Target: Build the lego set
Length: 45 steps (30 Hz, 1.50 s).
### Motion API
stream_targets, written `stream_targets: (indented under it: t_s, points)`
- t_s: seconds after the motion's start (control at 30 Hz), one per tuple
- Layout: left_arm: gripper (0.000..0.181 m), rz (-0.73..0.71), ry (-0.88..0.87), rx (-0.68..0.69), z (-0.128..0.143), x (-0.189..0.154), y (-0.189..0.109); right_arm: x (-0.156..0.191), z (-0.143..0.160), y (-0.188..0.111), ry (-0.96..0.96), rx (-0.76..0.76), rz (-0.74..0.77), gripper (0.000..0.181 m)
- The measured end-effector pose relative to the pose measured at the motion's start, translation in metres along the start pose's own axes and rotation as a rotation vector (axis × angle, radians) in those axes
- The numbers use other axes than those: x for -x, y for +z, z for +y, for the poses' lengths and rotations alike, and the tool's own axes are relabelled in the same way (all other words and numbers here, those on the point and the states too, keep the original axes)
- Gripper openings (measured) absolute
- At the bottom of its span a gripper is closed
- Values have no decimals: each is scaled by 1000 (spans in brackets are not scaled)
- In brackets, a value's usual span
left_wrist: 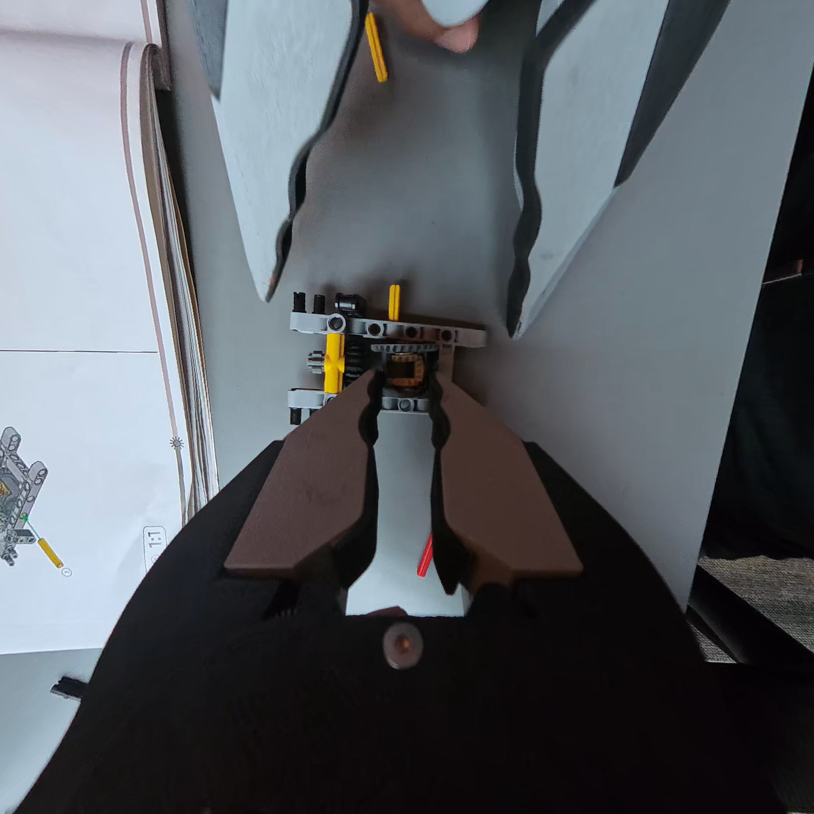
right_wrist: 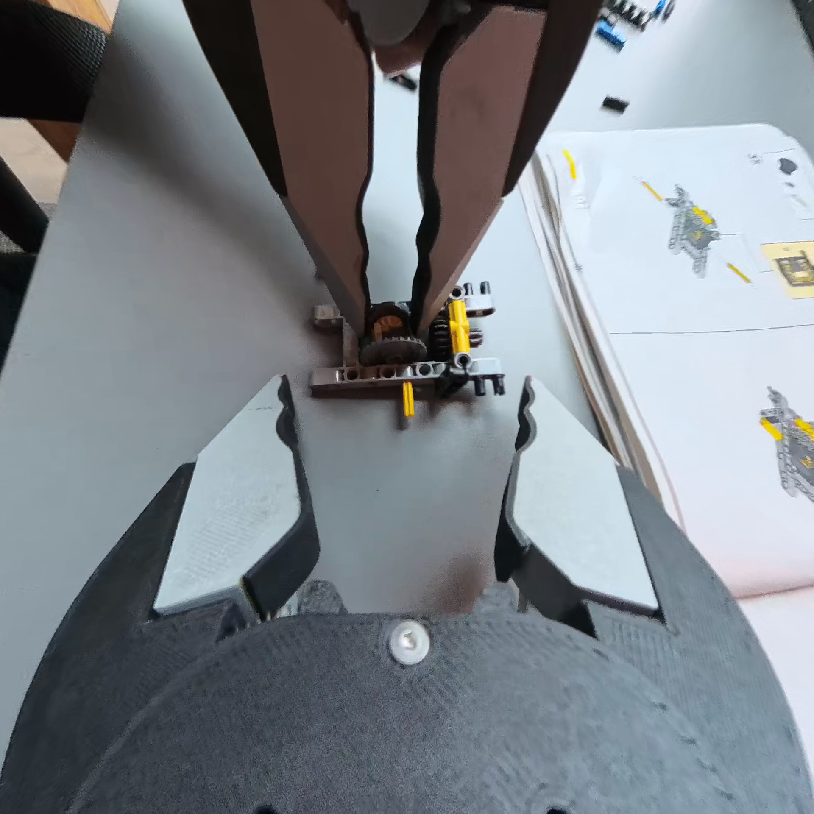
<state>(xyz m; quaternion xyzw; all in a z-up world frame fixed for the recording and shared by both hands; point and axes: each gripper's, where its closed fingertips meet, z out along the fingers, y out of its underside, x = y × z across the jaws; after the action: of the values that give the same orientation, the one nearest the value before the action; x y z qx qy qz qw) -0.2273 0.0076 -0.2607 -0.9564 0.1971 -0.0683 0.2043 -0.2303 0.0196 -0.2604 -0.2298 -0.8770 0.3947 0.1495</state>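
A small lego assembly [left_wrist: 387, 328] of grey beams, black gears, a yellow connector and an orange-brown centre piece lies on the grey table. My left gripper [left_wrist: 405, 374], with brown fingers, is shut on its middle around the gear housing. It also shows from the far side in the right wrist view [right_wrist: 390, 326]. A short yellow axle [right_wrist: 408, 401] sticks out of the assembly's [right_wrist: 383, 374] grey beam toward my right gripper [right_wrist: 404, 383]. That gripper has grey fingers, is wide open and empty, with its tips just short of the beam. It appears in the left wrist view [left_wrist: 391, 312] too.
An open instruction booklet [left_wrist: 75, 308] lies beside the assembly [right_wrist: 682, 352]. A loose yellow axle [left_wrist: 376, 48], a red axle [left_wrist: 425, 555] and a black pin [left_wrist: 66, 687] lie on the table. Blue and black loose parts [right_wrist: 616, 26] lie farther off. The table edge [left_wrist: 704, 440] runs nearby. My left and right fingertips are right by each other. From the left gripper's tips to the red axle [left_wrist: 425, 555] is close to 9 cm.
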Motion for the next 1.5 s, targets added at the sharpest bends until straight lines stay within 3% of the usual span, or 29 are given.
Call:
stream_targets:
  t_s: [0.17, 0.33, 0.77, 0.93, 1.17, 1.27, 1.4, 1.5]
  points:
    - [17, 2, -2, -4, 0, 0, 0, 1, 1, 6, -53, 29, -12, 102]
    - [17, 20, -6, 2, 0, -2, 0, 2, -1, 9, -57, 30, -44, 89]
    - [17, 52, -96, 59, -4, -6, 2, 5, 3, 5, -64, 30, -38, 89]
    - [17, 3, -51, 50, -7, -5, 3, 3, 4, 0, -92, 17, -12, 88]
    - [18, -27, -19, 52, -7, -6, 4, 0, -17, -18, -91, -112, 11, 73]
    - [17, -15, -19, 45, -7, -7, 4, 4, -24, -24, -179, -150, 39, 37]
    - [17, 3, -28, 26, -8, -7, 4, 9, -17, -16, -228, -93, 46, 42]
    - [17, -2, -28, 18, -8, -7, 4, 9, -12, -8, -269, -56, 57, 31]
